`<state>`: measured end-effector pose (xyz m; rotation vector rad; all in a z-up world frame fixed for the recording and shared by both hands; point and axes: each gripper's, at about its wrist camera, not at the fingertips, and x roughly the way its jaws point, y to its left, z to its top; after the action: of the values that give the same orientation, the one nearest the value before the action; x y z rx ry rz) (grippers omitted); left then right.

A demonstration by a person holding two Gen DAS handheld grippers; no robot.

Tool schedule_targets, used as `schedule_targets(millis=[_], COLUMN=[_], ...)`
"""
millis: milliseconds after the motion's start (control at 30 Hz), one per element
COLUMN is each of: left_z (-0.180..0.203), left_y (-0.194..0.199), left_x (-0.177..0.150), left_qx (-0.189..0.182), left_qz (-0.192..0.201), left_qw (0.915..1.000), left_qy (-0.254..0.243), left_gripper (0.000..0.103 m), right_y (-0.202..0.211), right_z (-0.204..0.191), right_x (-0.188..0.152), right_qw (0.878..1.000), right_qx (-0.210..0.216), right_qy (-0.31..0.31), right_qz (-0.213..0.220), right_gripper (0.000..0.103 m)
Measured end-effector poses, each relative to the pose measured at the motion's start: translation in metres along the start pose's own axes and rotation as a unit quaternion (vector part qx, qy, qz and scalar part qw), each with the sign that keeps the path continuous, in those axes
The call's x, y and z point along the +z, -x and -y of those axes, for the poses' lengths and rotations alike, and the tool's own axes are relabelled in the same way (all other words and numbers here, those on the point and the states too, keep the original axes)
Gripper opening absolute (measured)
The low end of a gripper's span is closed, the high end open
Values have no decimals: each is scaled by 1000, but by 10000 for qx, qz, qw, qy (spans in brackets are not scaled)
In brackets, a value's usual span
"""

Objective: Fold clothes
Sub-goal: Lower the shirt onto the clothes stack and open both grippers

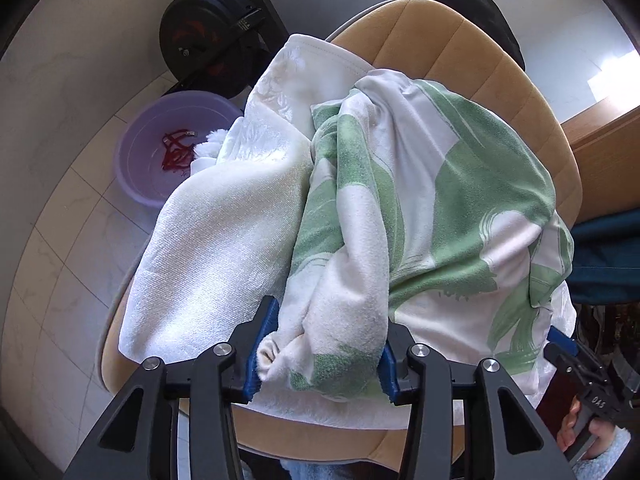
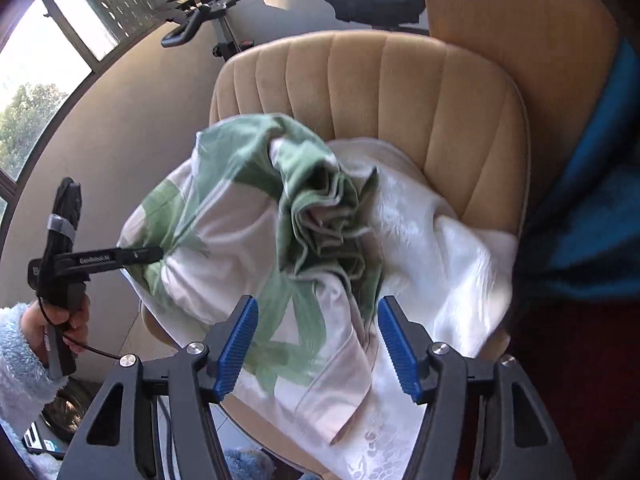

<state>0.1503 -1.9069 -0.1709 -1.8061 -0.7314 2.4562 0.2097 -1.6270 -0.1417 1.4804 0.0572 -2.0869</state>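
A crumpled green-and-white patterned towel lies on top of a white towel on a tan chair seat. My left gripper has its blue pads on either side of a bunched corner of the patterned towel, which fills the gap. In the right wrist view the left gripper touches the patterned towel at its left edge. My right gripper is open, its jaws wide apart over the patterned towel's near fold. The white towel spreads to the right.
A purple basin with a red cord stands on the tiled floor left of the chair. An exercise bike stands behind. A blue cloth hangs at the right. The chair's ribbed backrest rises behind the towels.
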Motion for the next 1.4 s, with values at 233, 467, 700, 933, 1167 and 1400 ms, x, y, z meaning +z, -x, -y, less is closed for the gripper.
schedule_targets(millis=[233, 467, 700, 933, 1167, 1400], left_z=[13, -7, -23, -34, 3, 77], left_y=[7, -1, 26, 78, 95, 22], left_x=[20, 9, 15, 15, 28, 38], left_qx=[106, 203, 0, 148, 3, -45], left_qz=[0, -213, -179, 329, 762, 535], left_qw=[9964, 9936, 9949, 9973, 9944, 9845], left_qy=[-845, -1094, -991, -647, -737, -1669], left_gripper=[29, 35, 43, 42, 42, 42], right_y=[-42, -26, -11, 0, -107, -138], right_z=[-3, -29, -42, -38, -16, -26], right_x=[-25, -54, -50, 7, 22, 44], right_qw=[9958, 9965, 9921, 9920, 9937, 9970], right_qx=[-234, -129, -1201, -203, -242, -626], right_qy=[-867, -671, -333, -828, -1098, -452], right_qz=[-200, -481, 124, 927, 39, -108], right_gripper=[8, 9, 35, 66, 17, 22])
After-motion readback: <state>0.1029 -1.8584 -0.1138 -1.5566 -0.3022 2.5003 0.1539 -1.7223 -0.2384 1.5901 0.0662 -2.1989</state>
